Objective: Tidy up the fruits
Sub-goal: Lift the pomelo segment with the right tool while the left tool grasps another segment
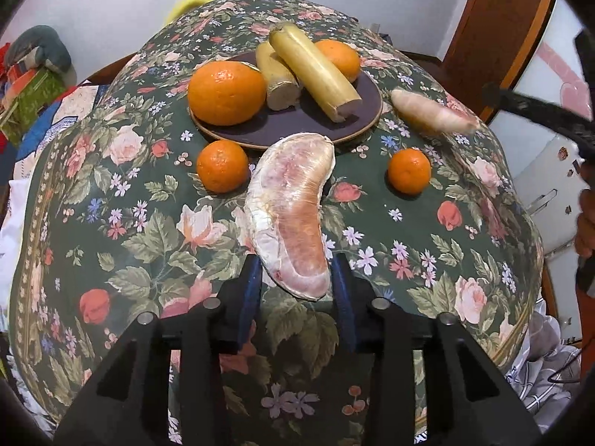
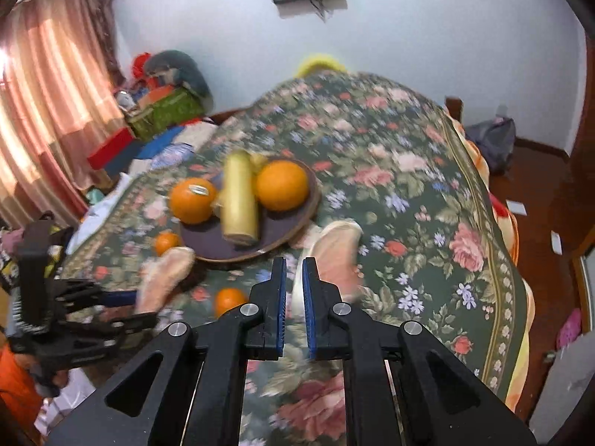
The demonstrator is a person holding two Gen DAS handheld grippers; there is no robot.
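A dark round plate [image 1: 282, 132] on the floral cloth holds two oranges [image 1: 226, 92] and two yellow cane pieces [image 1: 316, 70]. A peeled pomelo segment [image 1: 292, 215] lies in front of the plate, its near end between the fingers of my open left gripper [image 1: 297, 282]. A second pomelo segment [image 1: 433, 111] lies right of the plate. Two small tangerines [image 1: 222, 165] [image 1: 409, 170] sit on the cloth. My right gripper [image 2: 293, 290] is nearly closed and empty, above the cloth before the second segment [image 2: 336, 252]. The plate [image 2: 275, 238] and the left gripper [image 2: 111, 297] show in the blurred right wrist view.
The table [image 1: 111, 245] drops off at its rounded edges. Boxes and cloth clutter [image 2: 163, 111] lie at the far left by the curtain. A wooden door [image 1: 494, 29] and a white appliance [image 1: 550, 193] stand to the right.
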